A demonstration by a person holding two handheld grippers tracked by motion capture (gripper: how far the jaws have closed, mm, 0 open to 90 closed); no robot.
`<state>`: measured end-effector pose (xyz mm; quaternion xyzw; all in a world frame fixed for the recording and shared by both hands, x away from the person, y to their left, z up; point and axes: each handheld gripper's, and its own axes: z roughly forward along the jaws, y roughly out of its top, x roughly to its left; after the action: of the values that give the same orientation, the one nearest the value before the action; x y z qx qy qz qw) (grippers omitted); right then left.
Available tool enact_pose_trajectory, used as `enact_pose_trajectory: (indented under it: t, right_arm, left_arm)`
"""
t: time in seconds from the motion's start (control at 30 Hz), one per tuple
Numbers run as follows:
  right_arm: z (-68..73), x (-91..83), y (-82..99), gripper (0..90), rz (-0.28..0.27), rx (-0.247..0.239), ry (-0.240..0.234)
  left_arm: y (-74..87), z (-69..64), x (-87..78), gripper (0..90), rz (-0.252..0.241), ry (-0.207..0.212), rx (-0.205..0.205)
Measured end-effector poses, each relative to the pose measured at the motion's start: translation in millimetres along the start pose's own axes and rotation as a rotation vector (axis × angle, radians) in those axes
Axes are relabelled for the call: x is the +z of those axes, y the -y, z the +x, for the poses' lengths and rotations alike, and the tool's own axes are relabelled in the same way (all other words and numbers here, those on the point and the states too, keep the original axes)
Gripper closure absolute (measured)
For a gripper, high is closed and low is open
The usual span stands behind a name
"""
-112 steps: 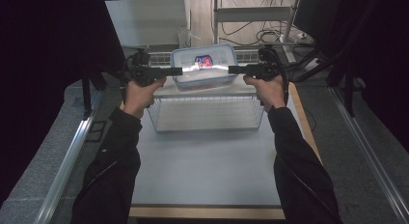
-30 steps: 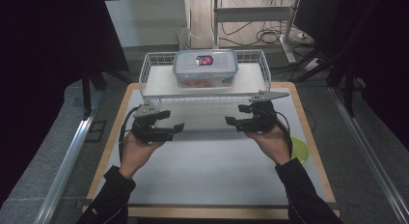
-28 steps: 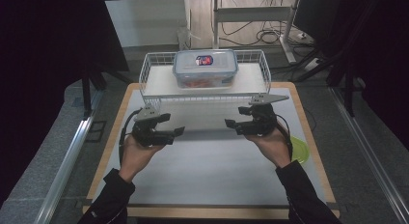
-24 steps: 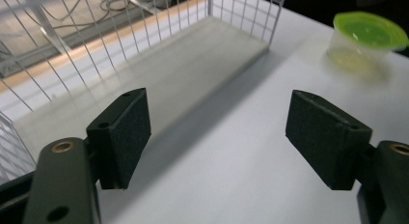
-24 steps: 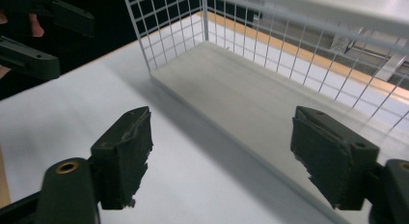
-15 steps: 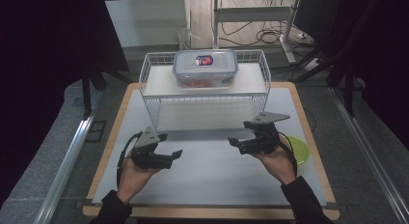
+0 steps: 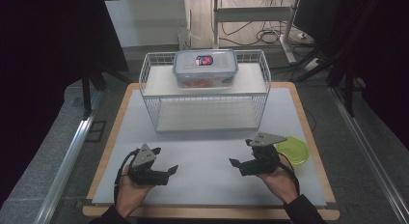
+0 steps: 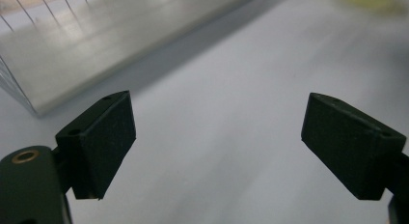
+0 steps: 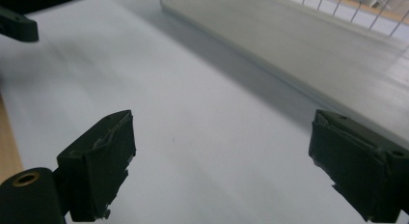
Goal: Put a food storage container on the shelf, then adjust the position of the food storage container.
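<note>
Both the left gripper point(image 7: 170, 170) and right gripper point(image 7: 235, 163), jaws just spread and empty, rest near, the lidded container point(image 7: 205, 68) lying far atop the wire rack point(image 7: 156, 96), midway between them.

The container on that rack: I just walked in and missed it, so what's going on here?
A person holds a pair of tongs in each hand, left tongs and right tongs, low over the white mat, both open and empty. The lidded container sits on the wire rack's top shelf, untouched. A green lid lies beside the right hand.

Container point(image 7: 206, 69) contents unclear; green lid point(image 7: 294, 151) partly behind right gripper point(image 7: 235, 163).
</note>
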<state>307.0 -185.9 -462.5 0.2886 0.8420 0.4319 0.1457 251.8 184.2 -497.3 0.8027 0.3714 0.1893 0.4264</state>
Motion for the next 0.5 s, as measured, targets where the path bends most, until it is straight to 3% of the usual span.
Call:
enact_pose_trajectory:
  t: [0.1, 0.2, 0.5]
  right_arm:
    - [3.7, 3.2, 9.3, 8.1, 0.03, -0.011, 0.017]
    - [3.7, 6.8, 15.5, 7.6, 0.063, -0.005, 0.023]
    - [-4.1, 7.8, 17.6, 2.1, 0.096, 0.034, 0.036]
  left_arm:
    - [4.5, -1.5, 3.4, 8.6, 0.03, -0.016, 0.023]
    - [4.5, -1.9, 2.9, 6.5, 0.024, -0.028, 0.032]
    - [7.0, -1.5, 3.3, 5.9, 0.023, -0.046, 0.047]
